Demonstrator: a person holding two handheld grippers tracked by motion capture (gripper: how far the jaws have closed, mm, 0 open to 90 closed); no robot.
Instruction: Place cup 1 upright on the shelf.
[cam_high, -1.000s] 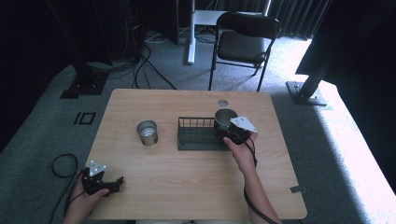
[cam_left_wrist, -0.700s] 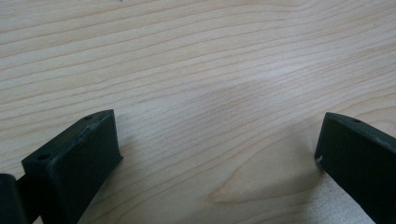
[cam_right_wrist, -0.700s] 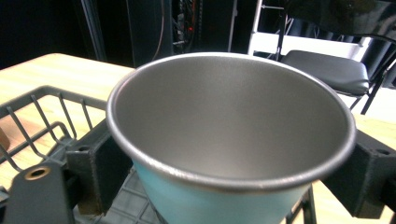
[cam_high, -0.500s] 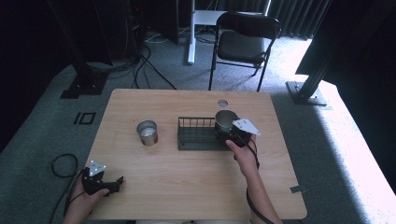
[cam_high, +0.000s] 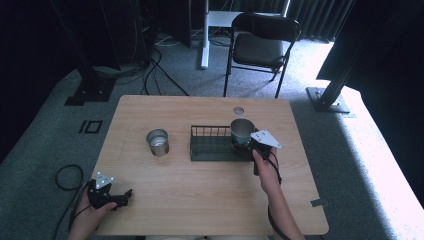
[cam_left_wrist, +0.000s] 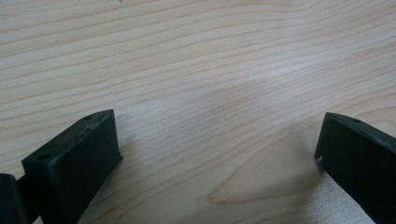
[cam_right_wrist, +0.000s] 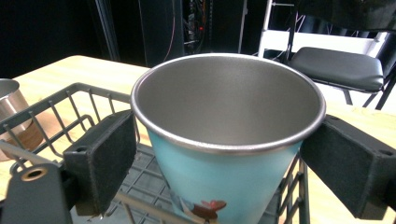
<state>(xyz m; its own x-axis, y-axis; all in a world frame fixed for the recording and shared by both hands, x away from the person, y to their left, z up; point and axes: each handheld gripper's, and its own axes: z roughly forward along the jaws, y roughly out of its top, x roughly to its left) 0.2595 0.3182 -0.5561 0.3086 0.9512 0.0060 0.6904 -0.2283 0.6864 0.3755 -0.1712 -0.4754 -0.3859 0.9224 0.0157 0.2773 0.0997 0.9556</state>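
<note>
Currently the right claw (cam_right_wrist: 219, 163) straddles the light blue steel cup (cam_right_wrist: 229, 154), jaws apart, at the right end of the black wire rack (cam_high: 210, 145); rigid, light, slippery: grip below the rim

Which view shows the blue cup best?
The right gripper view: the blue cup sits large between the jaws, steel inside plain. The high view shows it small, at the wire basket's right end.
</note>
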